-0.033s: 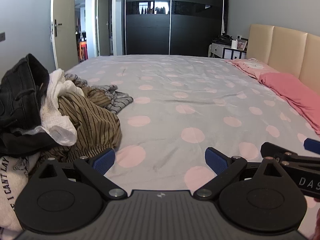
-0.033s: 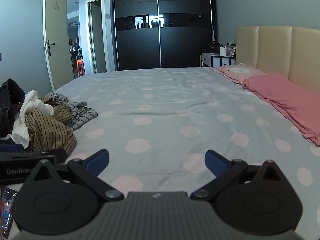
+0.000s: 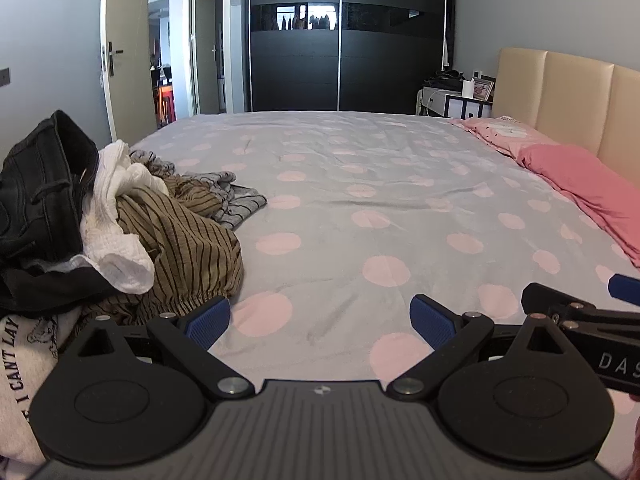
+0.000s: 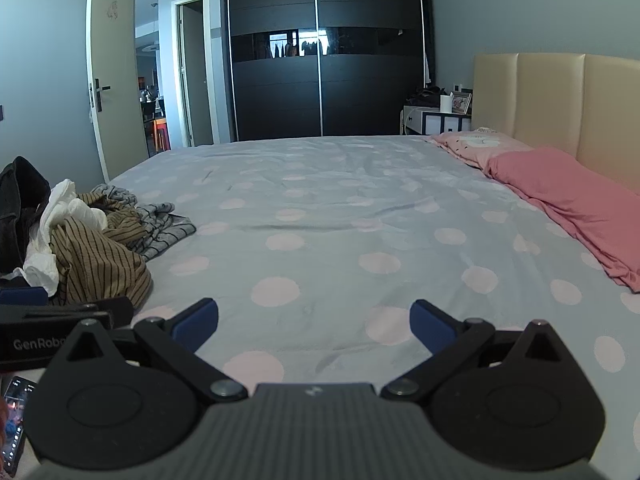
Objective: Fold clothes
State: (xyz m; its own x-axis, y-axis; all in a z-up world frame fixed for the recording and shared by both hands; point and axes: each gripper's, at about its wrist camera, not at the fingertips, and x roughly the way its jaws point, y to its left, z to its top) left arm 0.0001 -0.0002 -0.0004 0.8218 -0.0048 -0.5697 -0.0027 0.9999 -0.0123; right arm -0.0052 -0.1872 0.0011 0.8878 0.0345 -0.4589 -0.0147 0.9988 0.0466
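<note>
A pile of unfolded clothes lies on the left of the bed: a brown striped garment [image 3: 188, 240], a white garment [image 3: 120, 216], black jeans [image 3: 36, 188], a grey striped piece [image 3: 236, 200] and a white printed shirt [image 3: 20, 360]. The pile also shows in the right wrist view [image 4: 96, 256]. My left gripper [image 3: 320, 320] is open and empty just above the bed, right of the pile. My right gripper [image 4: 314, 322] is open and empty beside it, over bare sheet.
The bed has a grey sheet with pink dots [image 3: 380, 208]. Pink pillows [image 3: 580, 184] lie along the beige headboard [image 3: 568, 96] at right. A phone [image 4: 14, 420] lies at the near left. A dark wardrobe [image 3: 344, 40] and an open door [image 3: 124, 60] stand beyond.
</note>
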